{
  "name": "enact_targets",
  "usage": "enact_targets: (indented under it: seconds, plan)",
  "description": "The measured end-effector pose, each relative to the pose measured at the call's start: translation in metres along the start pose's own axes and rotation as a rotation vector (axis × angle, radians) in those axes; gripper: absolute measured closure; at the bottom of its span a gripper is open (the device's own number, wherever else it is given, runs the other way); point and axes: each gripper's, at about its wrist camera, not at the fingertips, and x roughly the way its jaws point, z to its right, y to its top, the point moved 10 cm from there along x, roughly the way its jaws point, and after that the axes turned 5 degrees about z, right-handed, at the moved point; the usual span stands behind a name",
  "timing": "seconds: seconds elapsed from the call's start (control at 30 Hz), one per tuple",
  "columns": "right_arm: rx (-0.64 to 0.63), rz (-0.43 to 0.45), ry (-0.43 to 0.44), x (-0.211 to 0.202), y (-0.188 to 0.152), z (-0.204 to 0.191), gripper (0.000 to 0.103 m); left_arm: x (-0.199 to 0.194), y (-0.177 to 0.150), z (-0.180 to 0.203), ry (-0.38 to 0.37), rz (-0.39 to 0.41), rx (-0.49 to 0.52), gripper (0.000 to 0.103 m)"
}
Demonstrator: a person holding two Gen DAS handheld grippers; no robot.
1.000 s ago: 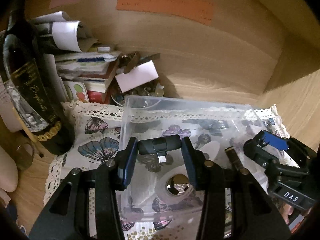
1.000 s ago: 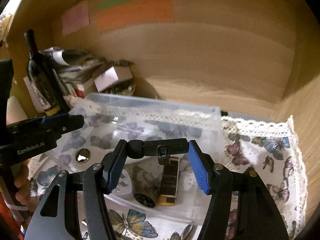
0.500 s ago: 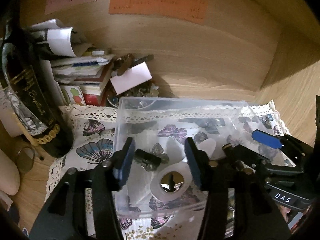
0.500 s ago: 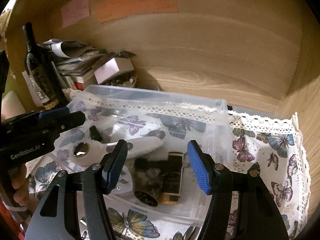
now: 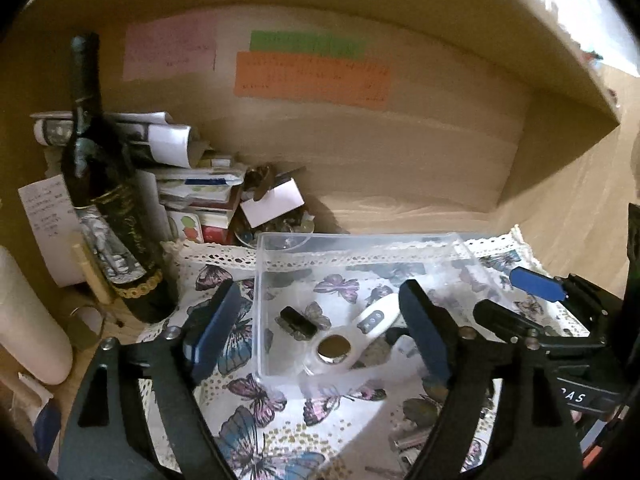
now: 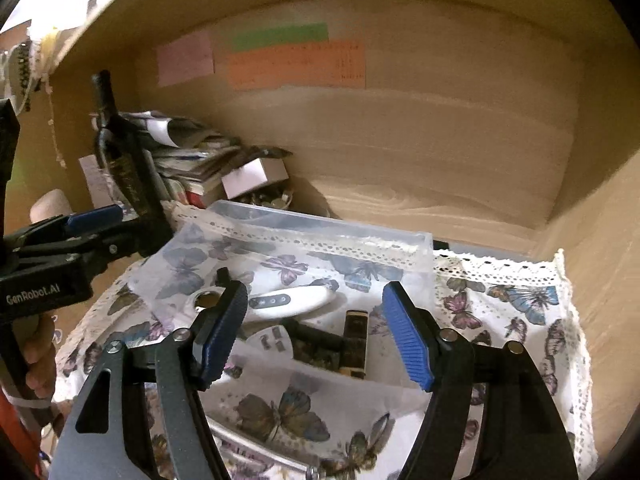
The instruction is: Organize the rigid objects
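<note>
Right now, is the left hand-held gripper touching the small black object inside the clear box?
Apart: the left wrist view shows the opening left hand-held gripper raised clear of the small black object.

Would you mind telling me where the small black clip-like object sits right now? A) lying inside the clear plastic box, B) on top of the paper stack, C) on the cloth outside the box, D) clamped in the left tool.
A: the small black object lies on the floor of the clear plastic box, beside the white device, while the left tool holds nothing as its jaws open.

black fingers (image 6: 218, 332) with ribbed blue pads, silver screws, white lettering.
</note>
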Motion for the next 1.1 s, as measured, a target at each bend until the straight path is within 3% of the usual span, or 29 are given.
enact_targets:
  seconds: [0.37,0.8,1.1]
  plan:
    - [-0.008,0.01,-0.057,-0.048,-0.024,0.013,0.029,-0.032,-0.035,0.006,-0.023,-0.042,0.017,0.01]
    - [0.066,-0.129,-0.117,-0.06,-0.09,0.044,0.029,-0.022,-0.126,0.032,-0.085,-0.273,0.072,0.01]
    - [0.069,-0.205,-0.079,-0.05,-0.116,0.033,0.029,-0.007,-0.174,0.059,-0.13,-0.411,0.143,0.01]
